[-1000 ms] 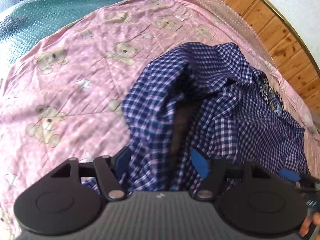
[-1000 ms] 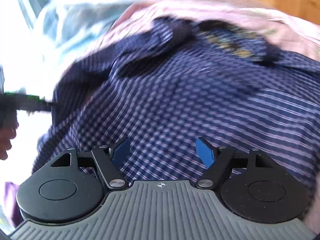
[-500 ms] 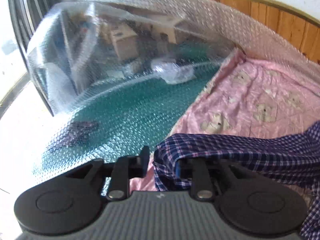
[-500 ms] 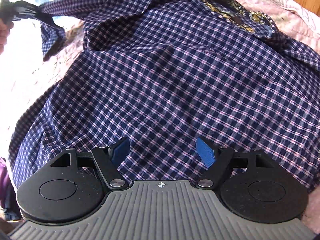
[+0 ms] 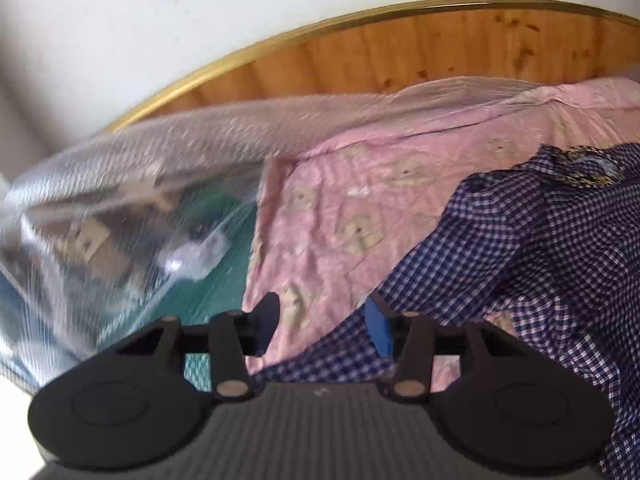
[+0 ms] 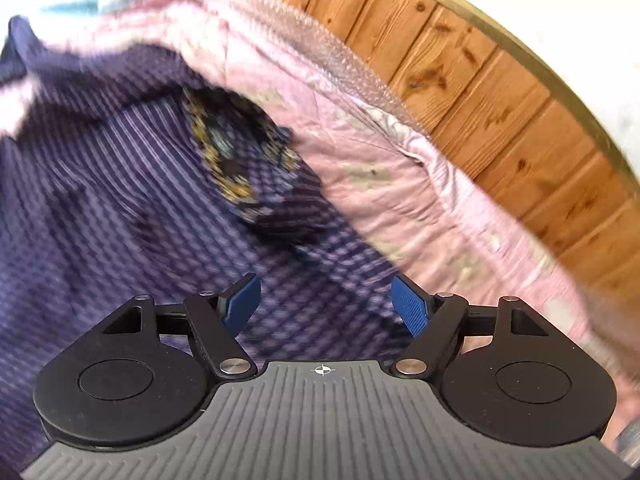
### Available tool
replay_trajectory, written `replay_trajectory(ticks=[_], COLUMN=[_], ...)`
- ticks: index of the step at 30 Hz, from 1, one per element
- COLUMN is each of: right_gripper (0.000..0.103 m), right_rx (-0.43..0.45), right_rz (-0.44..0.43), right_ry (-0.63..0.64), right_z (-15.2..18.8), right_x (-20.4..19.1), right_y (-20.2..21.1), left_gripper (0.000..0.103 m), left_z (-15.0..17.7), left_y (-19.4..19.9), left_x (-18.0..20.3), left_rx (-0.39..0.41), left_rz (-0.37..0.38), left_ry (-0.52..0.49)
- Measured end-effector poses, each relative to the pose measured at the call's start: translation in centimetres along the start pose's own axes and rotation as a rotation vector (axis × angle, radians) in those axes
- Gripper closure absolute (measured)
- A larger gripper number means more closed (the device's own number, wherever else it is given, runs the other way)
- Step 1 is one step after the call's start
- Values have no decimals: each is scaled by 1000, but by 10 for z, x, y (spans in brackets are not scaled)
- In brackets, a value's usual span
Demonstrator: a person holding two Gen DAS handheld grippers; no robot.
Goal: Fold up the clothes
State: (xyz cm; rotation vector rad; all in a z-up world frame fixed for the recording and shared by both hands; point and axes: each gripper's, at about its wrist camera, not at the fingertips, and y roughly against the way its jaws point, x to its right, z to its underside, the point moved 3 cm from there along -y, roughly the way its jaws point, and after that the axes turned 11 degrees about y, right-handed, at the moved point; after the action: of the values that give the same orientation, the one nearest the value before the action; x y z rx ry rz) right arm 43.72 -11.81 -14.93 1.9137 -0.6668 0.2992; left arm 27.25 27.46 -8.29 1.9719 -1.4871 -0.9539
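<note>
A navy and white checked shirt (image 5: 532,248) lies spread on the pink bear-print quilt (image 5: 352,208), its collar with a yellow patterned lining (image 5: 588,166) at the far right. My left gripper (image 5: 322,322) is open above the shirt's left edge, which runs just under its right pad. In the blurred right wrist view the same shirt (image 6: 120,208) fills the left and middle, with its collar (image 6: 236,156) ahead. My right gripper (image 6: 326,302) hovers open over the cloth, holding nothing.
A wooden headboard with a brass rim (image 5: 400,52) stands behind the bed, also in the right wrist view (image 6: 500,92). Bubble wrap (image 5: 120,200) covers a green surface and boxes to the left of the quilt. The quilt's bare part lies left of the shirt.
My left gripper, shut on the shirt's edge half a second ago, has opened and let it go, swinging right toward the headboard. My right gripper stayed open and turned toward the collar.
</note>
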Motion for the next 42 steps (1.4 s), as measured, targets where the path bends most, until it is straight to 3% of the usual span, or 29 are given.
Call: replay_trajectory(ticks=[1, 5, 6, 11, 14, 15, 17, 18, 19, 21, 23, 24, 25, 26, 27, 32, 35, 38, 42], right_gripper=[29, 32, 32, 33, 34, 39, 63, 85, 86, 88, 88, 82, 58, 47, 43, 43, 43, 44, 44], right_rx=[-5, 22, 33, 95, 117, 111, 101, 106, 110, 120, 150, 157, 163, 168, 166, 153, 139, 164, 193], right_rz=[10, 5, 2, -51, -82, -120, -194, -225, -256, -313, -268, -255, -240, -228, -232, -345, -414, -496, -419], right_ry=[43, 218, 258, 400, 422, 397, 345, 290, 236, 121, -74, -169, -264, -352, -371, -359, -365, -372, -323], right_z=[0, 2, 2, -8, -14, -17, -21, -25, -28, -35, -39, -36, -33, -30, -25, 2, 9, 3, -8], right_x=[1, 1, 0, -12, -13, -8, 2, 14, 27, 54, 97, 114, 131, 146, 151, 151, 147, 145, 145], right_y=[-7, -26, -31, -51, -61, -65, -72, -73, -74, -76, -84, -90, -95, -101, -103, -110, -121, -130, -125], left_gripper=[51, 44, 44, 44, 44, 44, 45, 51, 64, 71, 66, 56, 50, 50, 52, 43, 43, 43, 43], left_z=[-10, -44, -48, -67, -68, -68, -70, -71, -73, -94, -119, -131, -136, -139, -138, -117, -110, -108, -108], left_y=[-4, -40, -53, -112, -138, -146, -162, -170, -179, -197, -217, -226, -232, -236, -237, -238, -248, -254, -246], left_x=[13, 79, 101, 197, 241, 248, 263, 270, 276, 272, 258, 249, 239, 231, 224, 189, 189, 198, 177], left_rx=[22, 27, 32, 18, 24, 16, 1, -6, -12, -4, -10, -20, -34, -44, -39, -59, -109, -175, -160], left_rz=[17, 290, 325, 456, 475, 488, 515, 528, 539, 515, 509, 518, 543, 559, 558, 651, 688, 772, 812], left_ry=[-24, -74, -122, -288, -417, -437, -477, -498, -511, -411, -220, -110, -23, 40, 68, 117, 107, 69, 79])
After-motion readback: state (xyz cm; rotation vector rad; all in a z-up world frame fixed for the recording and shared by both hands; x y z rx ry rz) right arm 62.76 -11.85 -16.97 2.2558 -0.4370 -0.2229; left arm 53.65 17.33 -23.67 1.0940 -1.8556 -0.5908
